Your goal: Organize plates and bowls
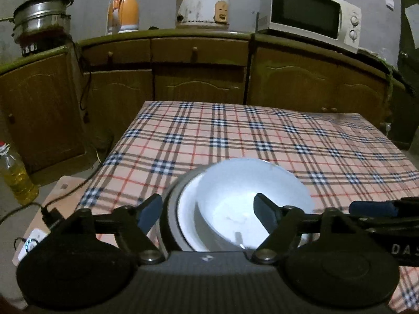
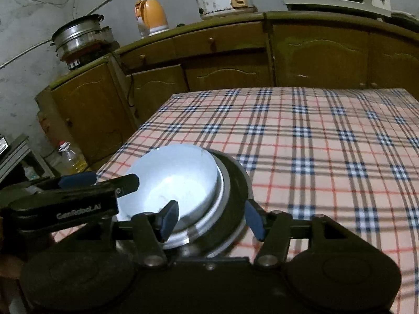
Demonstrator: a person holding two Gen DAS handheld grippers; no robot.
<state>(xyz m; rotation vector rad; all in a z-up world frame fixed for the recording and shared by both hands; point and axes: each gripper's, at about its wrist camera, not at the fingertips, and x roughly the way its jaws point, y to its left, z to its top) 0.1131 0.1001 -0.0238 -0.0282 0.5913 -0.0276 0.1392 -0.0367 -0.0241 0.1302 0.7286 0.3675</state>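
A white bowl (image 1: 251, 196) sits tilted inside a stack of a white plate (image 1: 188, 217) and a dark grey plate (image 1: 170, 214) near the front edge of the plaid-covered table (image 1: 235, 136). My left gripper (image 1: 208, 210) is open, its fingers spread on either side of the stack's left part. In the right wrist view the same bowl (image 2: 172, 178) rests in the dark plate (image 2: 235, 183). My right gripper (image 2: 212, 219) is open, one finger over the bowl's near rim, the other outside the dark plate. The left gripper's body (image 2: 65, 204) shows at the left.
Wooden cabinets (image 1: 199, 78) stand behind the table with a steel pot (image 1: 42, 18), an orange kettle (image 1: 125, 10), a rice cooker (image 1: 204, 5) and a microwave (image 1: 311, 13) on top. An oil bottle (image 1: 15, 175) and cables lie on the floor at left.
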